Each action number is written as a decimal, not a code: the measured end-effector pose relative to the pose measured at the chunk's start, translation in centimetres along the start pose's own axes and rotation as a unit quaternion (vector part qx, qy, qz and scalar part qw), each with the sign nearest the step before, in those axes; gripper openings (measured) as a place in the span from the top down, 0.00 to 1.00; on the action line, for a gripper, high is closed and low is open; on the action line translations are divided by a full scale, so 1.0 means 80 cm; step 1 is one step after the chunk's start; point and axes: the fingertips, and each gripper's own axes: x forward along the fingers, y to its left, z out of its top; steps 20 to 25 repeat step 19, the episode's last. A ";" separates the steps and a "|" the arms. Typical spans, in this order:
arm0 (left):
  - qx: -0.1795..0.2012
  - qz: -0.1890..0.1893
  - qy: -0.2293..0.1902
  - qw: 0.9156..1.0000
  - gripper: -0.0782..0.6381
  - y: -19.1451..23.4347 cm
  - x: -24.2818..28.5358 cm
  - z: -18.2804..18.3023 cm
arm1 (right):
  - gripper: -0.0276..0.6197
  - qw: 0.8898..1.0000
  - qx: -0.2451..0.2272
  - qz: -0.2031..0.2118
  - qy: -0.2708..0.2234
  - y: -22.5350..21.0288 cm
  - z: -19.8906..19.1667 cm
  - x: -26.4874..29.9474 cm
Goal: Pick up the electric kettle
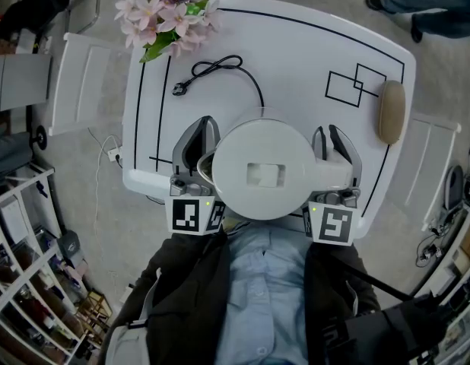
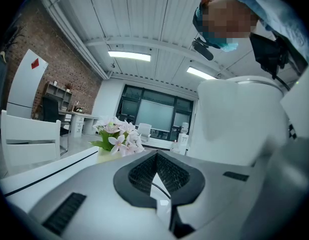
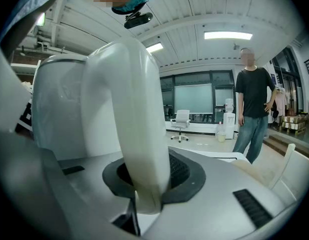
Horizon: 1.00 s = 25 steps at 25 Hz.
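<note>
The white electric kettle (image 1: 261, 169) fills the middle of the head view, seen from above with its round lid up, over the near edge of the white table (image 1: 311, 52). My right gripper (image 1: 335, 147) is shut on the kettle's curved handle (image 3: 127, 124), which runs down between the ribbed pads (image 3: 182, 169). My left gripper (image 1: 198, 139) sits at the kettle's left side near the spout. Its jaws are shut with the pads (image 2: 144, 171) meeting and nothing between them; the kettle body (image 2: 239, 119) rises just to the right of them.
A black power cord with plug (image 1: 216, 71) lies on the table behind the kettle. Pink flowers (image 1: 168, 14) stand at the far left corner, and a beige oval object (image 1: 392, 111) lies at the right edge. White chairs (image 1: 79, 82) flank the table. A person (image 3: 252, 104) stands beyond it.
</note>
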 end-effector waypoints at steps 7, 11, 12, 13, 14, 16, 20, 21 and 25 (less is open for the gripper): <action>0.005 -0.001 -0.003 1.000 0.89 -0.003 -0.003 0.006 | 0.83 1.000 -0.004 0.000 0.000 0.000 0.005 -0.003; 0.007 -0.003 -0.010 1.000 0.89 -0.006 -0.008 0.013 | 0.83 1.000 -0.007 0.003 -0.009 0.000 0.013 -0.008; 0.007 -0.004 -0.014 1.000 0.89 -0.007 -0.010 0.018 | 0.83 1.000 -0.008 0.003 -0.013 0.000 0.017 -0.009; 0.006 -0.005 -0.019 1.000 0.89 -0.009 -0.012 0.023 | 0.83 1.000 -0.007 0.004 -0.012 0.001 0.019 -0.012; 0.005 -0.006 -0.023 1.000 0.89 -0.011 -0.015 0.030 | 0.83 1.000 -0.005 0.007 -0.008 0.003 0.018 -0.017; 0.002 -0.006 -0.030 1.000 0.89 -0.015 -0.024 0.043 | 0.83 1.000 -0.002 0.013 -0.005 0.007 0.022 -0.028; 0.002 -0.006 -0.041 0.999 0.89 -0.020 -0.041 0.063 | 0.83 1.000 0.001 0.017 -0.012 0.013 0.037 -0.043; 0.002 -0.006 -0.041 0.999 0.89 -0.020 -0.041 0.063 | 0.83 1.000 0.001 0.017 -0.012 0.013 0.037 -0.043; 0.002 -0.006 -0.041 0.999 0.89 -0.020 -0.041 0.063 | 0.83 1.000 0.001 0.017 -0.012 0.013 0.037 -0.043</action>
